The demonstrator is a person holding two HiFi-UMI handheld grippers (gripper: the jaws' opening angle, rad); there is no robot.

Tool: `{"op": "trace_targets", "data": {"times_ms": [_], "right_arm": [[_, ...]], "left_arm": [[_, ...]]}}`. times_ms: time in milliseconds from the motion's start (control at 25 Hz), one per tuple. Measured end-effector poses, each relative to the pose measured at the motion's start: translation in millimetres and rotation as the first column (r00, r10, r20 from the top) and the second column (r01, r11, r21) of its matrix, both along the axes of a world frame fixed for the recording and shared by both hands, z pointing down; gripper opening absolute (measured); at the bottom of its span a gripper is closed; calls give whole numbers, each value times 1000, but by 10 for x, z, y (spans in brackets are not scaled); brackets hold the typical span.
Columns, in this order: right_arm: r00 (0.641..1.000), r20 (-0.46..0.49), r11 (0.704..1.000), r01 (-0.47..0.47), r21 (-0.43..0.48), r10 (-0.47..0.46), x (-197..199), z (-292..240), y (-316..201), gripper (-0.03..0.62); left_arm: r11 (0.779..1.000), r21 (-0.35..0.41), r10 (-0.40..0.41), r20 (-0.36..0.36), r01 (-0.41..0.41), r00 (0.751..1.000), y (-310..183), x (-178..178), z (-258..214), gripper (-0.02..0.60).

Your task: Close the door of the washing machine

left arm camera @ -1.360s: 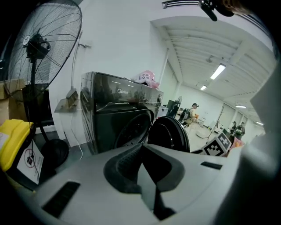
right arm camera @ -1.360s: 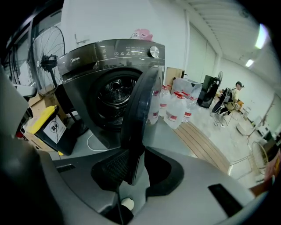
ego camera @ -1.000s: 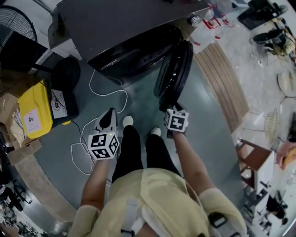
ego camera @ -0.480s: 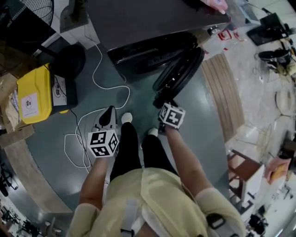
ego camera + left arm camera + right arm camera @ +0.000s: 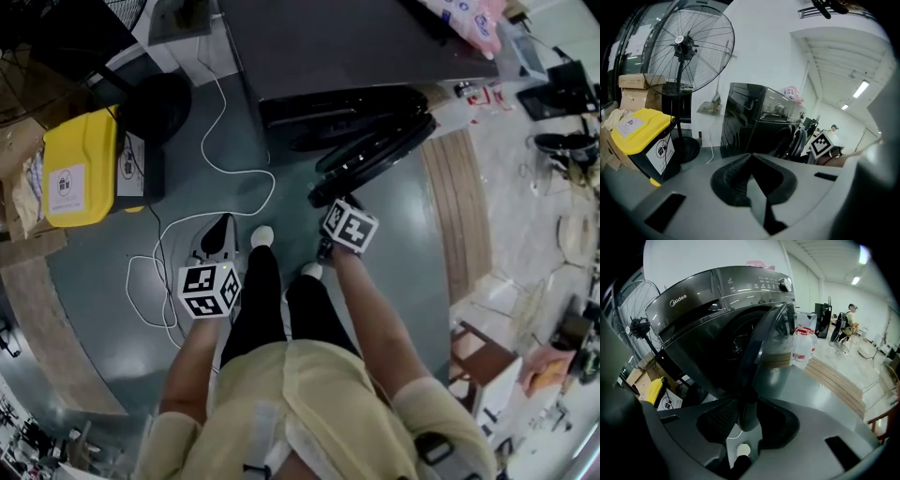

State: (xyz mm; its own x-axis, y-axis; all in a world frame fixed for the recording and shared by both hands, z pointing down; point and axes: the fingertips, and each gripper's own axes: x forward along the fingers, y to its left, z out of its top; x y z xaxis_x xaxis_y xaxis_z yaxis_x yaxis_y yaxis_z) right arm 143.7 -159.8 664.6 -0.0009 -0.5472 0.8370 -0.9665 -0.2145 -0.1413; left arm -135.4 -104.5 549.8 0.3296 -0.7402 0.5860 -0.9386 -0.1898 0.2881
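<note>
The dark grey washing machine (image 5: pixel 356 47) stands at the top of the head view, its round door (image 5: pixel 375 155) swung most of the way toward the front, still ajar. My right gripper (image 5: pixel 323 202) is at the door's free edge. In the right gripper view the door's rim (image 5: pixel 764 333) runs down between the jaws of the right gripper (image 5: pixel 743 413), which are opening; the rim lies against the left pad with a gap on its other side. My left gripper (image 5: pixel 220 230) hangs over the floor left of the person's legs, shut and empty, its tips (image 5: pixel 750 157) meeting.
A yellow bin (image 5: pixel 80 169) and a fan's black base (image 5: pixel 155 108) stand left of the machine. A white cable (image 5: pixel 197 234) loops across the floor near the left gripper. Wooden slats (image 5: pixel 459 206) lie to the right, and bottles (image 5: pixel 802 345) stand beside the machine.
The door has swung from standing out from the machine to nearly against its front. My right gripper followed the door's edge. The left gripper drifted only a little.
</note>
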Motion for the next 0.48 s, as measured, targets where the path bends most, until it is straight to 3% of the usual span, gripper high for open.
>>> {"op": "trace_targets", "data": {"times_ms": [480], "right_arm": [[1000,23,1000,-8,-1,8,-329,43,-385,123]], "left_arm": [[999,-10,-40,-27,40,999,-294,-319,59,3]]}}
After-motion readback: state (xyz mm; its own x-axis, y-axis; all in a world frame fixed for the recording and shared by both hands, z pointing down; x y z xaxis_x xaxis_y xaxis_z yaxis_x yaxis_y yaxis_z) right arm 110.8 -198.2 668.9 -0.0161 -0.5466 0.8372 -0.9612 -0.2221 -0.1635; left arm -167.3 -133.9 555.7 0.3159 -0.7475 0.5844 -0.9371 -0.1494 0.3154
